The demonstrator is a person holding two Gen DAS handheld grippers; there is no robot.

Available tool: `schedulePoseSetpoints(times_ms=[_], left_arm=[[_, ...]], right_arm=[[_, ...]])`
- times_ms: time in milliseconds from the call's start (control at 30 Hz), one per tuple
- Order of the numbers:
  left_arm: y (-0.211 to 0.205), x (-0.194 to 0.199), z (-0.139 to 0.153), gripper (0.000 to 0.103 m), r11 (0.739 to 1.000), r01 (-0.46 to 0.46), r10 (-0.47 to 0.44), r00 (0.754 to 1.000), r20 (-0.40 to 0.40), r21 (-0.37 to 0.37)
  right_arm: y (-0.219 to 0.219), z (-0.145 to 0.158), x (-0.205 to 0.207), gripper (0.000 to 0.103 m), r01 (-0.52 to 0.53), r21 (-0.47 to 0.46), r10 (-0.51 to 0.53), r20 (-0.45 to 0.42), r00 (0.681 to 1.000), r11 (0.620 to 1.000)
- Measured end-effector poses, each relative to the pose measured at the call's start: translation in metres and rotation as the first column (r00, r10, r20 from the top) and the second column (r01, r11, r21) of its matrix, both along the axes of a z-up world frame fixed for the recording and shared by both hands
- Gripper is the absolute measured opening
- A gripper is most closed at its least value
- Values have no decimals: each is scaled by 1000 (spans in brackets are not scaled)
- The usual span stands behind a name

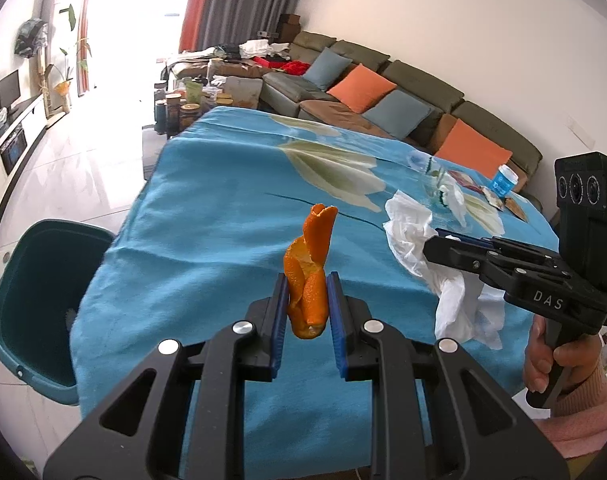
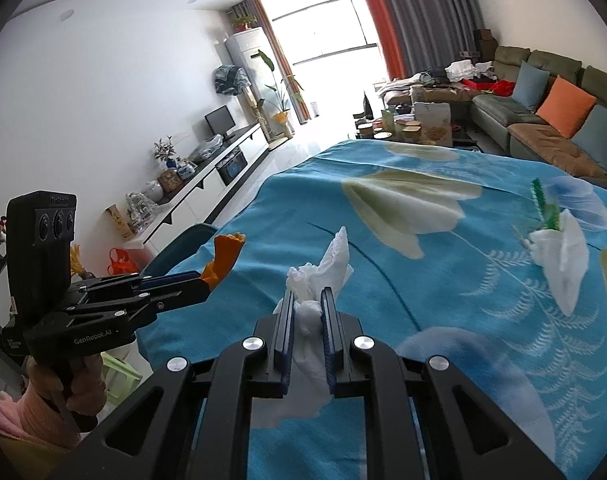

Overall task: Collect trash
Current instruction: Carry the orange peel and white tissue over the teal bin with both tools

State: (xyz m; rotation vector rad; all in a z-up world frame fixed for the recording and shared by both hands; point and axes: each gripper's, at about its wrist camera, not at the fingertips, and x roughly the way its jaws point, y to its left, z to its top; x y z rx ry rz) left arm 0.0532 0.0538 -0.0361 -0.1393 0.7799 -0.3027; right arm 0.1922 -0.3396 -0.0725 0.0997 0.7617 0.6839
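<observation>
My left gripper (image 1: 306, 280) is shut on an orange peel (image 1: 309, 268), held above the blue flowered tablecloth (image 1: 223, 200). The same peel (image 2: 223, 258) shows in the right wrist view, sticking out of the left gripper (image 2: 205, 280). My right gripper (image 2: 307, 300) is shut on a crumpled white tissue (image 2: 323, 272). In the left wrist view the right gripper (image 1: 433, 242) carries that tissue (image 1: 411, 232) over the table. A dark green bin (image 1: 35, 304) stands on the floor beside the table's left edge. More trash lies on the table: a white tissue with a green wrapper (image 2: 563, 252) and a clear plastic bottle (image 1: 431, 176).
A small blue-lidded container (image 1: 503, 180) and snack packets (image 1: 467, 180) lie at the table's far right. A long sofa (image 1: 383, 80) with orange and blue cushions runs along the wall. A low coffee table with jars (image 1: 183, 108) stands beyond the table. A TV cabinet (image 2: 207, 176) lines the left wall.
</observation>
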Motion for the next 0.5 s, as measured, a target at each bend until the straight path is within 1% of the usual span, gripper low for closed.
schedulePoseSetpoints(times_ms=[500], left_arm=[[34,-11,2,20,997,-82,82,997,14,12]], right_arm=[[32,3,6,12,-60,20,60,-8,998,998]])
